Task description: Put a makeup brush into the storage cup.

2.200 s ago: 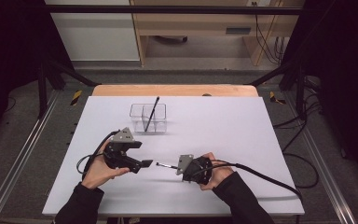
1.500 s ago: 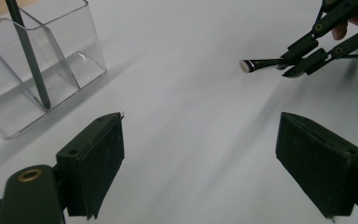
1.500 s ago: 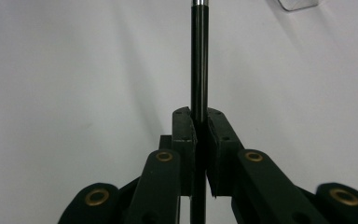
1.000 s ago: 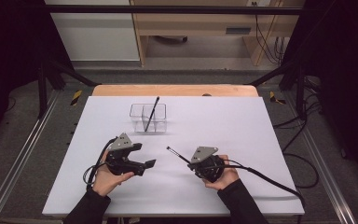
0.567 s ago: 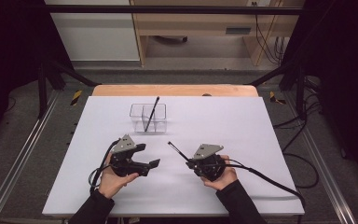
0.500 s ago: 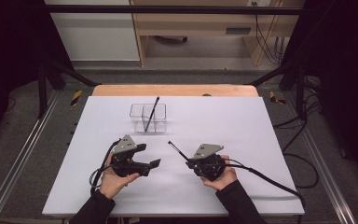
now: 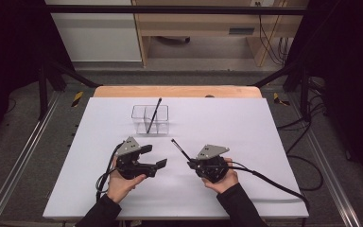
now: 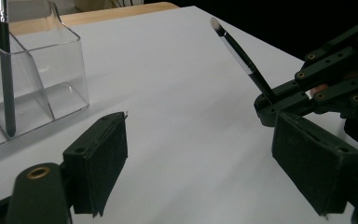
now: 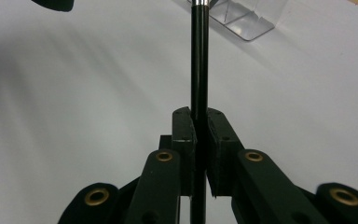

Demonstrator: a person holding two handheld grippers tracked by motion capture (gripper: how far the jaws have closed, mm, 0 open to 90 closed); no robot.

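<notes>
My right gripper (image 7: 190, 163) is shut on the handle of a thin black makeup brush (image 7: 180, 149), whose pale tip points up and away toward the clear box. In the right gripper view the brush (image 9: 199, 60) rises straight out of the closed jaws of the right gripper (image 9: 199, 135). My left gripper (image 7: 155, 156) is to the left of it, open, with nothing between its pads (image 8: 98, 163). From the left gripper view the brush (image 8: 242, 60) slants up out of the right gripper (image 8: 279, 105). A clear divided box (image 7: 150, 119) holds a second dark brush (image 7: 154, 114), which leans in it.
The white tabletop (image 7: 246, 123) stretches out around both hands, with a wooden strip (image 7: 177, 91) along its far edge. Cables trail from both grippers toward the near edge. Dark frame rails run down either side of the table.
Earlier both grippers were close together with the brush lying level between them. The hands have since drawn apart, and the right gripper has tilted the brush up toward the box.
</notes>
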